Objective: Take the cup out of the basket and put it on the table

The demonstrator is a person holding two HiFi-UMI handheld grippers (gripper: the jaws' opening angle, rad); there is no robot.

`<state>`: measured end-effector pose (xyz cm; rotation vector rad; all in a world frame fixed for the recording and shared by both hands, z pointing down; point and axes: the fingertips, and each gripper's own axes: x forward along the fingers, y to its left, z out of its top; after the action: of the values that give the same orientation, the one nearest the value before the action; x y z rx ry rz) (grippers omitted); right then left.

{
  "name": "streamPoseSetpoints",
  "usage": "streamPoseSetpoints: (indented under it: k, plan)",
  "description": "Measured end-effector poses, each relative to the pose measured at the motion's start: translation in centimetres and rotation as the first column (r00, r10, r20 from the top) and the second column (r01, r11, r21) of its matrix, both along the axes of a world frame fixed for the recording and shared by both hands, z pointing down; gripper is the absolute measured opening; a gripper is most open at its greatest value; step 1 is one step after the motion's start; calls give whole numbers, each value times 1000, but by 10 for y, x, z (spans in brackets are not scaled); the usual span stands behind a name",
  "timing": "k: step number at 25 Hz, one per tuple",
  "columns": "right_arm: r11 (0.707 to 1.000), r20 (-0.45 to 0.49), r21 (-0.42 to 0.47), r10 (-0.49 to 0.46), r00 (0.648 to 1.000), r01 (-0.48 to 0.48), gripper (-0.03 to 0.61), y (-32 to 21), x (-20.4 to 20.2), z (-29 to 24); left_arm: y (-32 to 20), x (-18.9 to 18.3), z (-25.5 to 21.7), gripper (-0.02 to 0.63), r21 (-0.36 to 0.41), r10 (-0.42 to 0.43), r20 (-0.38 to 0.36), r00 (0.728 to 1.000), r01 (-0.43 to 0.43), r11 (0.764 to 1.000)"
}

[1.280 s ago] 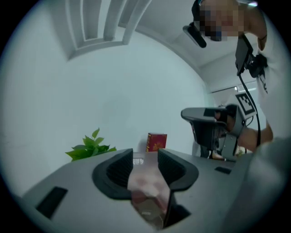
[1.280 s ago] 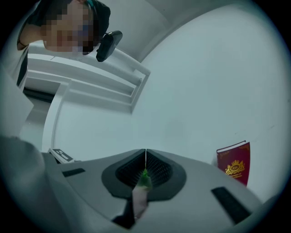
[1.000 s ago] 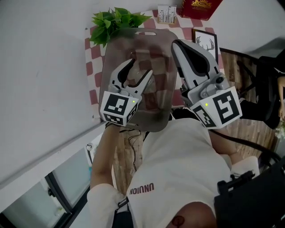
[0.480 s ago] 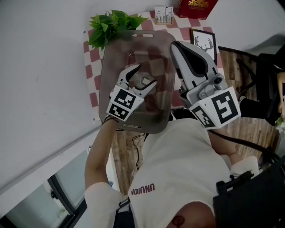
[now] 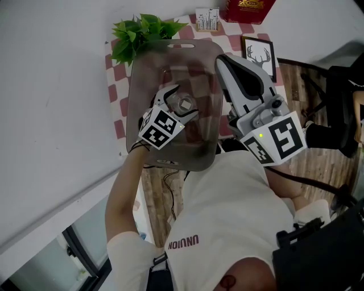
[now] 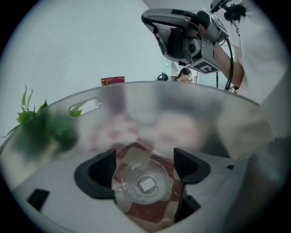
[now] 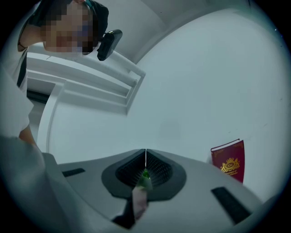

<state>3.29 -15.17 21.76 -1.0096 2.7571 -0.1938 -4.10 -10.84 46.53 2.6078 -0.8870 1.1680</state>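
Note:
A clear glass cup (image 5: 183, 104) stands on the floor of a translucent grey basket (image 5: 142, 74) on the red-and-white checked table (image 5: 116, 85). My left gripper (image 5: 177, 102) reaches down into the basket. Its jaws have just been opening and stand on either side of the cup without pressing it. In the left gripper view the cup (image 6: 143, 182) sits between the two dark pads of the left gripper (image 6: 144, 160), behind the basket wall (image 6: 204, 118). My right gripper (image 5: 224, 59) hangs above the basket's right side, shut and empty; the right gripper view shows its jaws met, right gripper (image 7: 145, 157).
A green plant (image 5: 142, 31) stands at the basket's far left corner. A red box (image 5: 250, 8), a small white card (image 5: 207, 18) and a framed deer picture (image 5: 261, 51) stand beyond and right of the basket. The white wall runs along the table's left edge.
My left gripper has sunk into the basket, tilted further down, and its jaws have widened around the cup. My right gripper has stayed where it was.

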Motion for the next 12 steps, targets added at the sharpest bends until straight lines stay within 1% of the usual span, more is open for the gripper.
streamPoseSetpoints:
  k: [3, 6, 9, 12]
  plan:
    - [1000, -3, -4, 2, 1000, -2, 18, -1, 2, 1, 0, -1, 8, 407, 2, 23, 35, 999, -23, 1000]
    - [1000, -3, -3, 5, 1000, -5, 18, -1, 2, 0, -2, -1, 14, 419, -6, 27, 35, 999, -27, 1000]
    - [1000, -6, -2, 5, 1000, -5, 18, -2, 2, -1, -1, -3, 22, 431, -40, 44, 33, 998, -43, 998]
    - [1000, -9, -5, 7, 1000, -7, 18, -2, 2, -1, 1, -4, 29, 439, -65, 69, 53, 996, -66, 996]
